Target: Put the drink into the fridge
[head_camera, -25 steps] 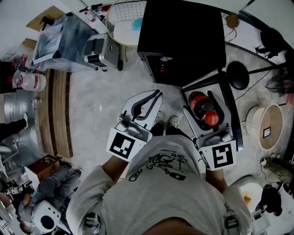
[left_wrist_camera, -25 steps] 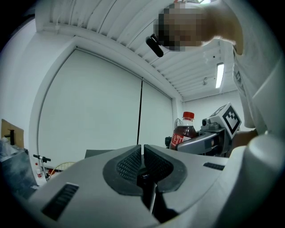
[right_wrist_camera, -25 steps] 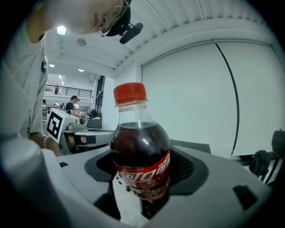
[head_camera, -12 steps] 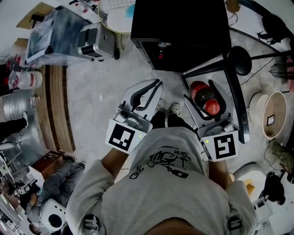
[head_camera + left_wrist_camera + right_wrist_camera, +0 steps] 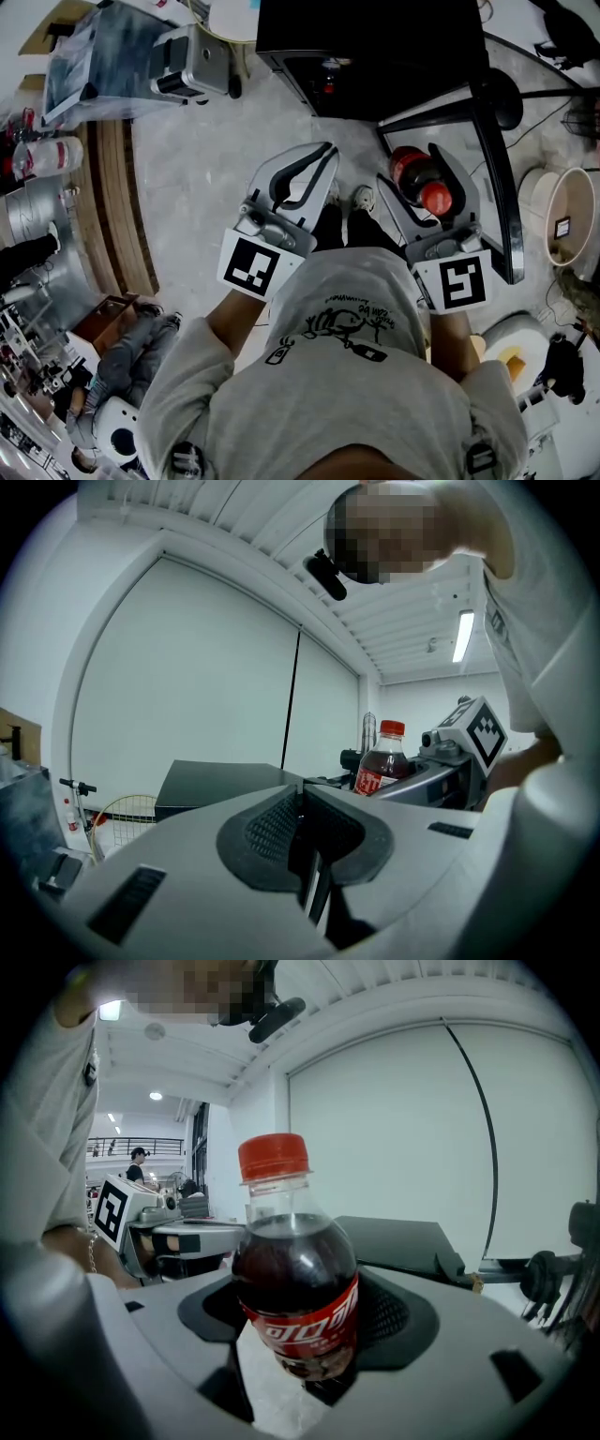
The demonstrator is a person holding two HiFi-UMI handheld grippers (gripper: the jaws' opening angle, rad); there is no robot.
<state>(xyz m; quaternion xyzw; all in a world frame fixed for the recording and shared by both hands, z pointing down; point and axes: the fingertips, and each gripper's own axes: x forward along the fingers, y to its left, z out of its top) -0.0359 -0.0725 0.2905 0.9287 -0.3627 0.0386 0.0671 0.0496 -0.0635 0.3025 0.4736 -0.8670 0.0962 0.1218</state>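
In the head view the jaws of the right claw (image 5: 417, 173) hide all of the bottle (image 5: 433, 195) below its shoulder. The top edge cuts off the fridge (image 5: 375, 37), and its inside is too dark to read. In the right gripper view the bottle's base is hidden behind the jaws.

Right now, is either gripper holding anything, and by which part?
The right gripper holds the cola bottle upright, with its jaws clamped on the lower body at the red label. The left gripper is shut on nothing.
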